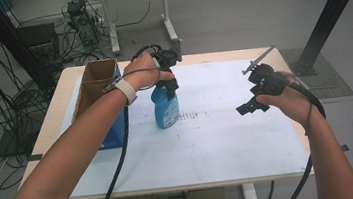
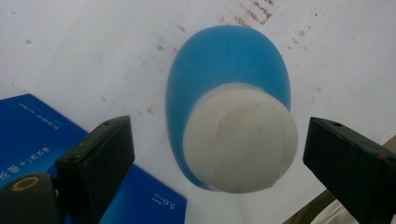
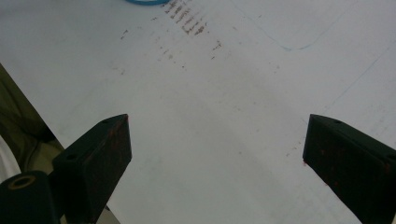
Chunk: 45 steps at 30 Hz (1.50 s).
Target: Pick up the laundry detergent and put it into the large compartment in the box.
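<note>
Blue plastic bottle with white cap (image 2: 233, 121), standing upright on white paper sheet (image 1: 229, 138), left of table centre, just right of blue carton (image 1: 113, 132). Cap seen from straight above in left gripper view, blue shoulder flaring out below it. Label on bottle front in high view, text too small to read.

Left gripper (image 2: 217, 158) directly over cap, jaws spread wide, one each side of cap, gaps on both sides, no contact yet. Probably a top-down grasp about to close on cap or neck.

Right gripper (image 1: 253, 102) well right of bottle, held above sheet, jaws wide apart, nothing between them. Bare sheet with brown speckle marks (image 3: 187, 21) under it in right gripper view.

Open brown cardboard box (image 1: 93, 84) at far left of wooden table (image 1: 51, 119), behind blue carton, near bottle.

Risks, as judgement:
- Cap off-centre between jaws, nearer right jaw; closing now likely shoves bottle sideways, tips it toward carton.
- Smooth round cap, flat pads: slip or twist on lift if gripped too high.
- Tall narrow bottle, easy topple from jaw bump on descent.
- Trailing black cable (image 1: 120, 156) near carton, possible snag on lift.
</note>
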Motion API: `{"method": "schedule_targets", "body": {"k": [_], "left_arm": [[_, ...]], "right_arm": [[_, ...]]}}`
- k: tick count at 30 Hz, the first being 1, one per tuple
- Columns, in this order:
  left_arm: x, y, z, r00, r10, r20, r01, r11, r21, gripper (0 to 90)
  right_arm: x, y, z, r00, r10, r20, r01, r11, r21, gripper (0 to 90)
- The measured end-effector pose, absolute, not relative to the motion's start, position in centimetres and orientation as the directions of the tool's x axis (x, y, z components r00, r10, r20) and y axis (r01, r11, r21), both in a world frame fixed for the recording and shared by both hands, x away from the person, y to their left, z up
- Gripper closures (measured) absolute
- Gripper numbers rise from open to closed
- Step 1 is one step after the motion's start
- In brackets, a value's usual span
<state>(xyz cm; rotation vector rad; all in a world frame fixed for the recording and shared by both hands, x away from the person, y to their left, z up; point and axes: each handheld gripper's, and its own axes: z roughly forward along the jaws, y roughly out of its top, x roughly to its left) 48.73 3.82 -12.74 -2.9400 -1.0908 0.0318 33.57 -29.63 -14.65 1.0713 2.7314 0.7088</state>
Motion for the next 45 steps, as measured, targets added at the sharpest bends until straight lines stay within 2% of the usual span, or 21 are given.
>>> {"method": "schedule_targets", "body": {"k": [31, 45], "left_arm": [[48.4, 3.3, -15.4, 0.753, 0.657, -0.006, 0.657, -0.753, -0.002, 11.1], [48.1, 3.1, -15.7, 0.753, 0.658, 0.017, 0.658, -0.753, 0.014, 18.2]], "right_arm": [[33.6, -29.9, -15.2, -0.738, 0.671, 0.065, 0.617, 0.634, 0.466, 7.8], [33.6, -29.9, -15.3, -0.739, 0.67, 0.067, 0.616, 0.633, 0.469, 7.8]]}}
